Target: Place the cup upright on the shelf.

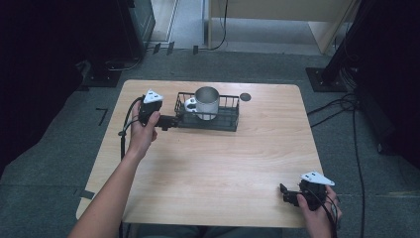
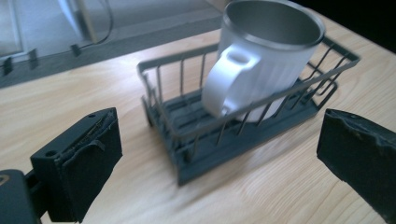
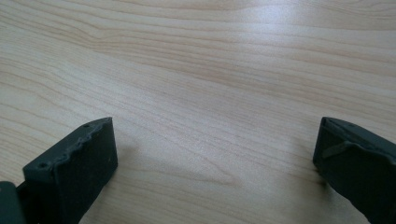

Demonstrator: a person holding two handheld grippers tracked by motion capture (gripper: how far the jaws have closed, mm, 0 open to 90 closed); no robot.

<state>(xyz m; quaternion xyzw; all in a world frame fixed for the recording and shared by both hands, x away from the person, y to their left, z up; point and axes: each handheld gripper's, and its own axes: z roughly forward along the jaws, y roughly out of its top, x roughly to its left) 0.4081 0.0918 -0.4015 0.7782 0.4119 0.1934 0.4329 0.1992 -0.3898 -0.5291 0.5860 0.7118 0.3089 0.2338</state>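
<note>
We hold our left gripper [image 1: 173,120], jaws spread, just beside the left end of the wire basket [image 1: 227,124] where a white mug [image 1: 206,103] stands upright, while our right gripper [image 1: 285,193] rests spread apart at the wooden surface's [image 1: 218,168] near right corner.

No legible text (anywhere)

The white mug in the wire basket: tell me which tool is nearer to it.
Left. The left tool sits just off the end of the wire basket that holds the white mug, jaws open toward it. The right tool rests far away at the table's near right corner.
</note>
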